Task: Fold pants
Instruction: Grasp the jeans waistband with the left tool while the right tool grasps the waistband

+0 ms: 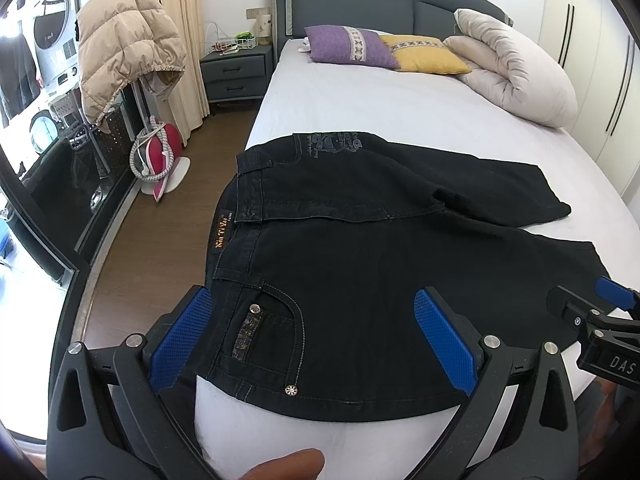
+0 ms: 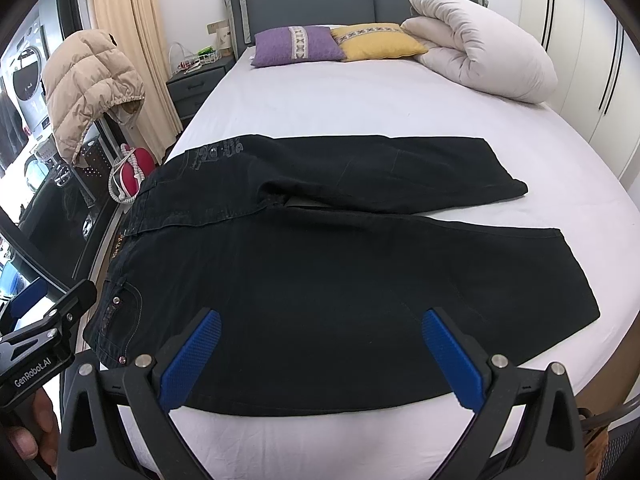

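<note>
Black pants (image 2: 320,264) lie flat across our white bed (image 2: 360,96), legs splayed rightward. Our left gripper (image 1: 316,340) and right gripper (image 2: 320,360) hover spread wide, empty, over the near edge. Pillows (image 2: 340,42) and a rolled duvet (image 2: 480,48) sit well apart.

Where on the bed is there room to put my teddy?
Bare sheet lies between the black pants and the purple pillow. Another bare strip runs along the near edge. The rolled duvet crowds the far right corner.
</note>
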